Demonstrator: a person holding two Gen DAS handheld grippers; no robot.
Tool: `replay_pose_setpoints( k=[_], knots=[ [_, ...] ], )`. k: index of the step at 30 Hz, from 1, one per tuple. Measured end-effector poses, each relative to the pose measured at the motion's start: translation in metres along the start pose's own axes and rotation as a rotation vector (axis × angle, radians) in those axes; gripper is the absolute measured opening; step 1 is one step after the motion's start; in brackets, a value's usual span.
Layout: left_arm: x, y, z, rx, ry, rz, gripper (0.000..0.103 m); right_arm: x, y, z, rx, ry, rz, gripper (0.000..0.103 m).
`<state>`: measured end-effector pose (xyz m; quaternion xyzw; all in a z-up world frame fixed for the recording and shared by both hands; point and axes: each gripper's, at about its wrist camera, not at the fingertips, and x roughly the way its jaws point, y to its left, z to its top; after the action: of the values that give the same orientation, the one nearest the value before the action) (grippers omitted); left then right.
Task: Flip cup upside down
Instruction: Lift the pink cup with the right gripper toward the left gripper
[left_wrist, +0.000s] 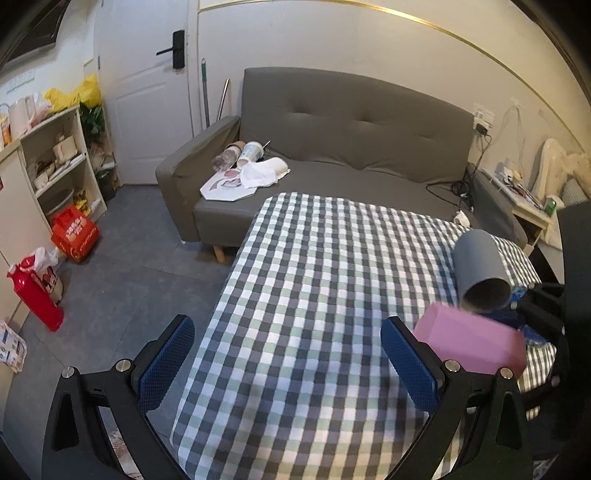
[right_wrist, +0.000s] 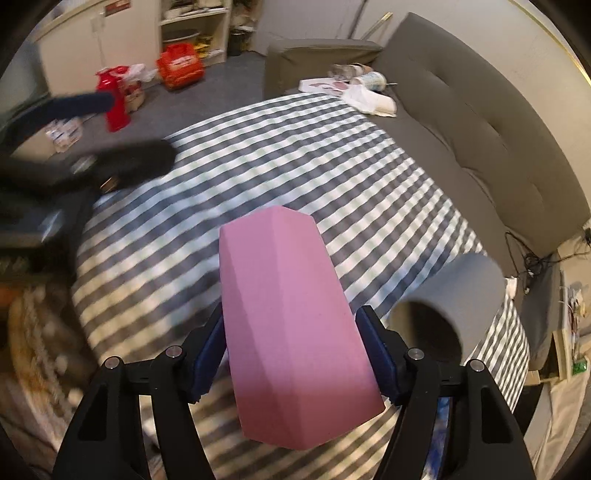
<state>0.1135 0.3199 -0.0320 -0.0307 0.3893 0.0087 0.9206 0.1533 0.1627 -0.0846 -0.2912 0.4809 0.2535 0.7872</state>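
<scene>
A pink faceted cup is held in my right gripper, whose blue pads press on both its sides; it is lifted above the checked tablecloth with its closed end pointing away from the camera. In the left wrist view the pink cup shows at the right, blurred. A grey cup lies on its side beside it, open mouth toward the camera; it also shows in the left wrist view. My left gripper is open and empty over the table's near left part.
A grey sofa stands behind the table with cups and paper on its seat. A shelf unit, a red bottle and a red box are on the floor at left. Cables and a side table are at right.
</scene>
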Motion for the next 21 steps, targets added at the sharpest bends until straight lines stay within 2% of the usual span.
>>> replay_pose_setpoints(
  k=[6,8,21],
  knots=[
    [-0.011,-0.011,-0.009,0.050,-0.008,0.019,0.103,-0.005,0.017,-0.028,-0.056,0.036,0.033,0.068],
    [-0.012,-0.013,-0.010,0.061,-0.005,0.024,0.103,-0.007,0.021,-0.037,-0.076,0.041,0.034,0.065],
    [-0.010,-0.010,-0.018,0.039,0.033,0.008,0.103,-0.010,0.027,-0.051,-0.083,0.054,0.024,0.062]
  ],
)
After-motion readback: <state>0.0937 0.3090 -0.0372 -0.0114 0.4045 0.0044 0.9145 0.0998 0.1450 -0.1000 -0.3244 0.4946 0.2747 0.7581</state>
